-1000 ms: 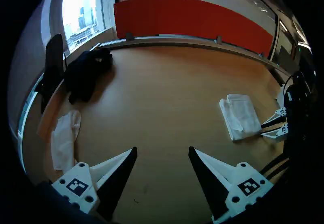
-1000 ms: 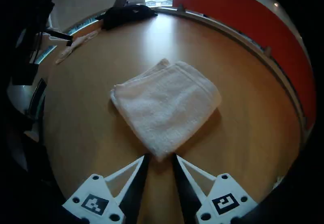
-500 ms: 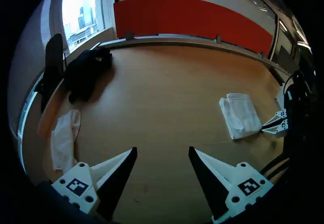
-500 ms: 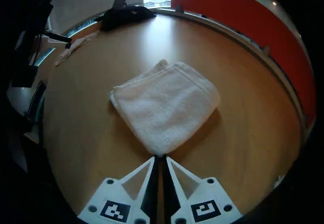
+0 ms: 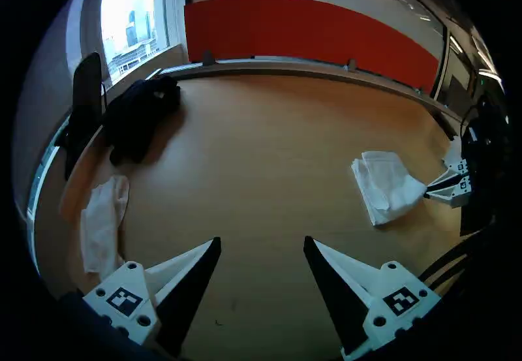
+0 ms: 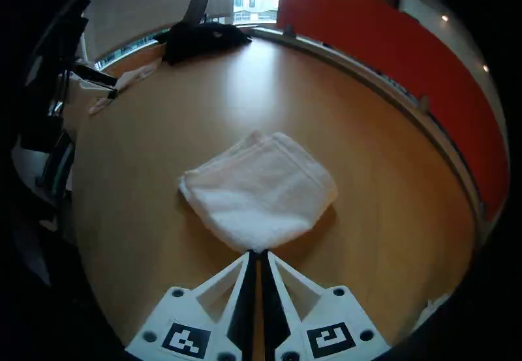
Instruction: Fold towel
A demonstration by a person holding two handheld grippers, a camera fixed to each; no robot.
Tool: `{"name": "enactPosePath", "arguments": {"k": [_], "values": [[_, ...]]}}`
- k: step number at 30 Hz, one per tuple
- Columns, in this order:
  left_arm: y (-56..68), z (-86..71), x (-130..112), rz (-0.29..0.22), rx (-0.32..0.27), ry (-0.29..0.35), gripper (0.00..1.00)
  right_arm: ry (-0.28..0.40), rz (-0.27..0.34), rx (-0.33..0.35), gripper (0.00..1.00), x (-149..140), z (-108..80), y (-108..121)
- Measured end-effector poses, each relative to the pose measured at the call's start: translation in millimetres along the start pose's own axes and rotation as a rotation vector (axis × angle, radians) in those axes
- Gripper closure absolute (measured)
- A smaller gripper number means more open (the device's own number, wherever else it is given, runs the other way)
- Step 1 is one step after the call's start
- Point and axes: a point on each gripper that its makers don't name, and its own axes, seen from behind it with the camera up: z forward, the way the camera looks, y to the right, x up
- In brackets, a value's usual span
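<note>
At the bottom of the right gripper view, your right gripper (image 6: pixel 258 255) is pinched tight on the near corner of the folded white towel (image 6: pixel 261 188), that corner raised off the wooden table (image 6: pixel 143 185); the rest of it lies mid-frame; a black bundle (image 6: pixel 199 34) sits upper left, a red partition (image 6: pixel 391 54) upper right. In the left gripper view, your left gripper (image 5: pixel 261 250) gapes wide at the bottom, holding nothing; a second white cloth (image 5: pixel 101 220) lies lower left.
</note>
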Motion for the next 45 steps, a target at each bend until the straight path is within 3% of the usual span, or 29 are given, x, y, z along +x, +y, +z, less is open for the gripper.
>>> {"name": "enactPosePath", "arguments": {"k": [12, 19, 33, 45], "values": [[7.0, -2.8, 13, -0.002, -0.019, 0.041, 0.06, 0.129, -0.083, -0.062, 0.96, 94, -34.6, 27], [11.3, -5.3, 21, -0.001, -0.033, 0.062, 0.06, 0.176, -0.106, -0.095, 0.96, 127, -61.5, 42], [16.4, -6.6, 34, 0.013, -0.051, 0.085, 0.06, 0.178, -0.068, -0.164, 0.96, 119, -108.0, 89], [19.3, -9.0, 38, 0.024, -0.055, 0.086, 0.06, 0.159, -0.012, -0.243, 0.96, 91, -152.5, 150]]}}
